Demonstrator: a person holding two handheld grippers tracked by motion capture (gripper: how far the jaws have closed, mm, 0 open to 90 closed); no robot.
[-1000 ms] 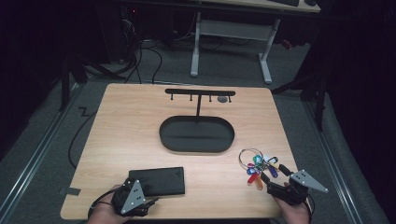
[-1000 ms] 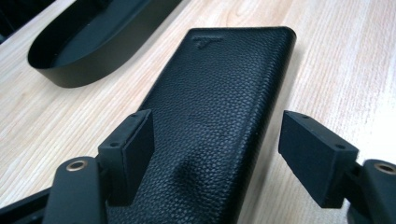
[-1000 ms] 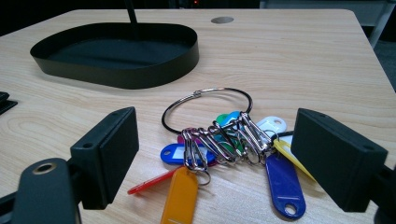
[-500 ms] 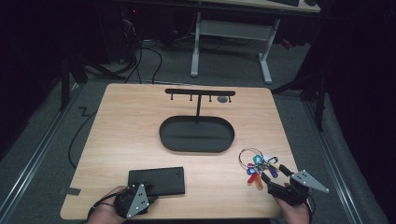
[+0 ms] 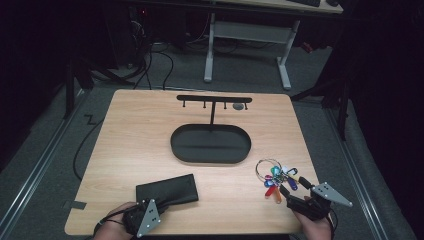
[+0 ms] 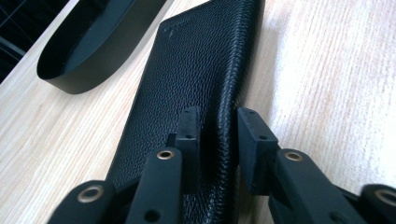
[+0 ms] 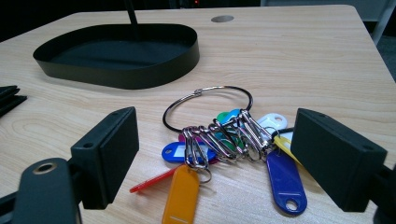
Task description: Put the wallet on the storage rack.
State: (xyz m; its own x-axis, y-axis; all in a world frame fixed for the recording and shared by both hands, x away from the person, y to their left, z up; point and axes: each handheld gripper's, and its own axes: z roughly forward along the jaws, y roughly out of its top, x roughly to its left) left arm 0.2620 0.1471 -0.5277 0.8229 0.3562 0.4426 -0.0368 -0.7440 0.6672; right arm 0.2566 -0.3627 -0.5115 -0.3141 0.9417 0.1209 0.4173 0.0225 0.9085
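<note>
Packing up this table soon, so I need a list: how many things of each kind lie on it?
Wallet: 1
Key ring with coloured tags: 1
Black oval tray with hook stand: 1
Total: 3

Table brightly lit, surroundings dark; close foregrounds slightly blurred.

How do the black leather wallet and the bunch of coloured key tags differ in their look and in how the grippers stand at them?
The black leather wallet is one flat dark piece; the bunch of coloured key tags is many loose pieces on a metal ring. The left gripper has just been closing, its jaws narrow around the wallet's edge; the right gripper stands wide open around the tags, untouched. Both lie on the wooden table.
</note>
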